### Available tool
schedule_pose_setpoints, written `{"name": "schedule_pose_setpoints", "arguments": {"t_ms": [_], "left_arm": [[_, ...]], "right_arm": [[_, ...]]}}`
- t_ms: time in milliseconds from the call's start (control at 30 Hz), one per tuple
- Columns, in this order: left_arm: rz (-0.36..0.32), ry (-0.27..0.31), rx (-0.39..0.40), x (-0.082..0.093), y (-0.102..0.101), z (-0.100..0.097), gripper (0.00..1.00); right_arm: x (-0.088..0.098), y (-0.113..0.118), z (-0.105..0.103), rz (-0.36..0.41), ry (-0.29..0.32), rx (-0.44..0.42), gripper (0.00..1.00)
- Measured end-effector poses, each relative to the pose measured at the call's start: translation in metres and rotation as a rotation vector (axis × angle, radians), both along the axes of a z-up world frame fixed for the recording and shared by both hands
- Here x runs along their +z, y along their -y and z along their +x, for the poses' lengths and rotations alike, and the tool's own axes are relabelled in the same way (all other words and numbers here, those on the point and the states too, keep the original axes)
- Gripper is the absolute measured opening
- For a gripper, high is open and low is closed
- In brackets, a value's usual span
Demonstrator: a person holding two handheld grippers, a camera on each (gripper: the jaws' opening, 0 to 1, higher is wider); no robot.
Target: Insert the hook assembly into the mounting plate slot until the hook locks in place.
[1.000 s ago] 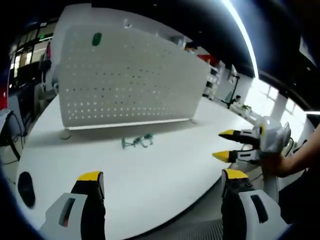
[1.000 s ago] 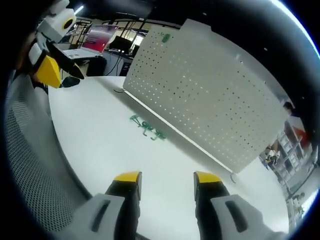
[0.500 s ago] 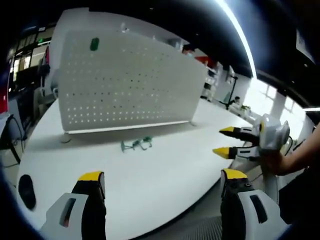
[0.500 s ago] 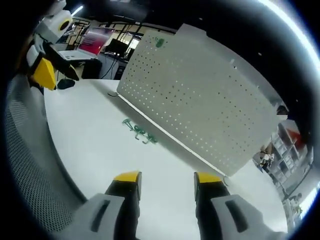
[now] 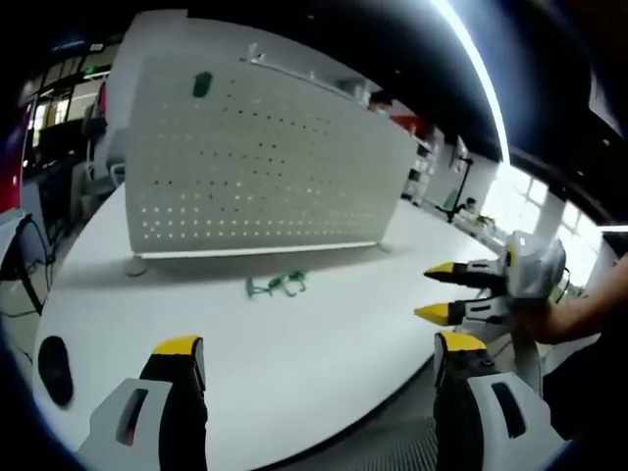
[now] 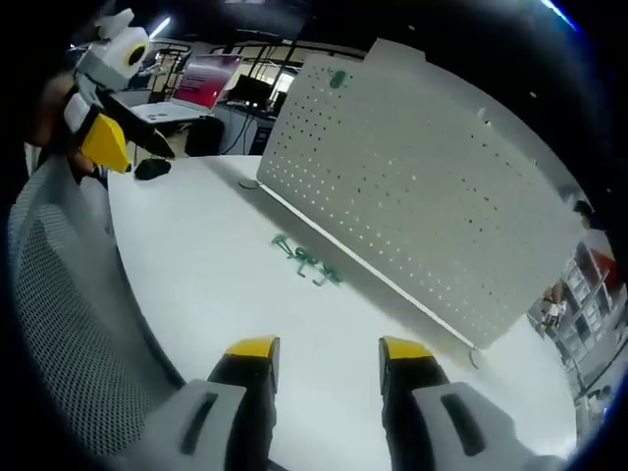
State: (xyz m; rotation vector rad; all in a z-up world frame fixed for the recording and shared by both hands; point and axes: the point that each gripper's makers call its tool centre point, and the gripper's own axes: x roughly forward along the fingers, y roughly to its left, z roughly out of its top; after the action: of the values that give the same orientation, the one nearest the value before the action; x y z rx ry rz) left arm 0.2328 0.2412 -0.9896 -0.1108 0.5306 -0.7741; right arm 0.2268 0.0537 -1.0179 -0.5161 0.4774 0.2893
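A white perforated mounting plate [image 5: 260,167] [image 6: 422,196] stands upright on the white table [image 5: 294,343] [image 6: 196,275]. A small green piece [image 5: 202,85] [image 6: 338,79] sits near the plate's top corner. Green wire hooks [image 5: 276,286] [image 6: 307,262] lie on the table in front of the plate. My left gripper [image 5: 319,361] is open near the table's front edge, well short of the hooks, and holds nothing. My right gripper [image 6: 328,348] is open over the table, its fingers empty. In the left gripper view the right gripper [image 5: 444,290] comes in from the right. In the right gripper view the left gripper [image 6: 116,137] is at upper left.
A black computer mouse [image 5: 52,369] [image 6: 151,169] lies on the table's left part. A mesh chair back [image 6: 69,324] stands beside the table edge. Monitors [image 6: 206,83] and desks are behind the plate. A person's hand [image 5: 579,319] holds the right gripper.
Both views have shifted slightly with the hands. The hooks, the plate and both open grippers' states stay as they were.
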Motion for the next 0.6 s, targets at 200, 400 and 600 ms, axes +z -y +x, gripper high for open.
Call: {"name": "schedule_pose_setpoints", "arguments": {"t_ms": [200,400,600], "left_arm": [[0.004,-0.013,-0.007,-0.006,-0.003,-0.001,0.97],[-0.023,-0.006,0.032,-0.003,-0.008,0.003,0.94],[-0.016,0.000,0.040,-0.004,-0.010,0.003,0.95]], "right_arm": [[-0.005,-0.040,0.038,0.059,-0.036,0.124,0.34],[-0.015,-0.070,0.069,0.057,-0.071,0.214,0.32],[-0.022,-0.091,0.093,0.050,-0.093,0.274,0.30]]}}
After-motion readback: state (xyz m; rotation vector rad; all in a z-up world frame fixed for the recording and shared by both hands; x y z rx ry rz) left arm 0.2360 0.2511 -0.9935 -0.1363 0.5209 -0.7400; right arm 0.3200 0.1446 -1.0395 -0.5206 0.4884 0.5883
